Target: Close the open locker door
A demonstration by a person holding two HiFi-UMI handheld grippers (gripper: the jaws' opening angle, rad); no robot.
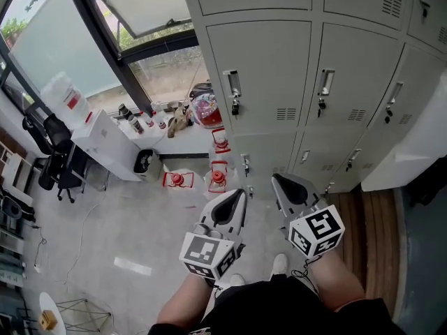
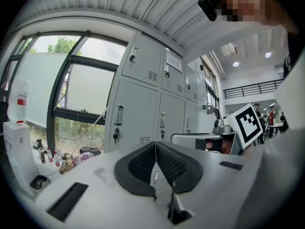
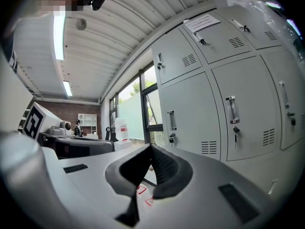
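The left claw [image 1: 239, 194] and the right claw [image 1: 277, 180] are both presented as narrow, closed tips, and a slip is judged the main hazard. If the open locker door [image 1: 419, 142] is pushed with such a tip, the smooth panel may be skidded across rather than driven. If too hard a shove is given, the door may be bounced back off its frame and left unlatched. A tip placed at the door's edge could also be pinched against the locker bank [image 1: 265, 75].

The left claw is seen pressed fully together, with nothing between its pads. It is held low before the middle of the locker bank, and no door is touched. The right claw, just beside it toward the bank's right end, is likewise closed tight and empty. The open locker door is found at the right end of the locker bank, swung out toward the person. It is apart from both claws and nearer the right one. The closing push is judged not yet begun.
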